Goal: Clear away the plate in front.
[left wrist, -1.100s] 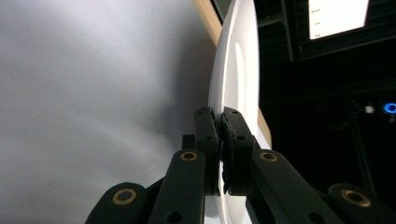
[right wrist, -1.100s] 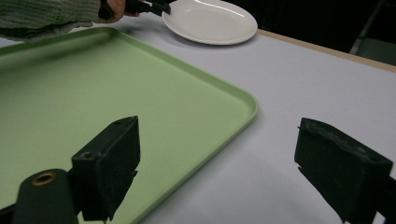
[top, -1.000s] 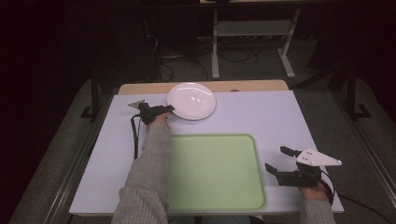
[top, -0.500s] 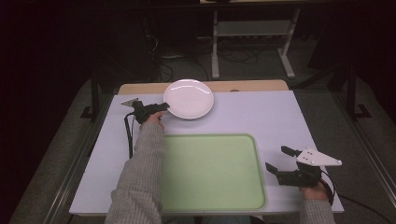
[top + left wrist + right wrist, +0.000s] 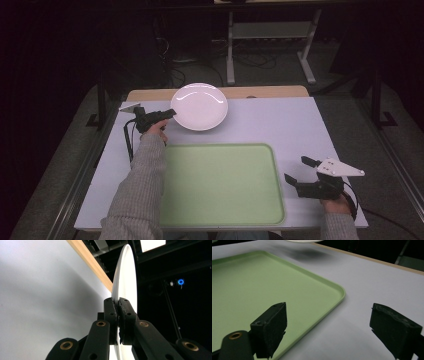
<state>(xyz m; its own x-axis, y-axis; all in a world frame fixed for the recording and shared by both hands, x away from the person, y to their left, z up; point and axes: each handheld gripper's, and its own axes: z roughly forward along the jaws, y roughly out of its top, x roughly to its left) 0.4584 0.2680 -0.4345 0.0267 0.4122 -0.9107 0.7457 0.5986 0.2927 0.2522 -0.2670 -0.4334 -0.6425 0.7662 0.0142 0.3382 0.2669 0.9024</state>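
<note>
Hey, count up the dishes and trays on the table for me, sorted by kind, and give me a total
White plate: 1
Green tray: 1
Total: 2

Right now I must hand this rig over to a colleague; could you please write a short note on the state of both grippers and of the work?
Left gripper: shut on the rim of the round white plate, holding it just above the white table near the far edge.
Right gripper: open, holding nothing, beside the right edge of the flat green plastic tray.
Done: plate gripped and raised.
Left, likely: carry the plate over to the tray, set it down, release. The tray holds nothing so far.
</note>
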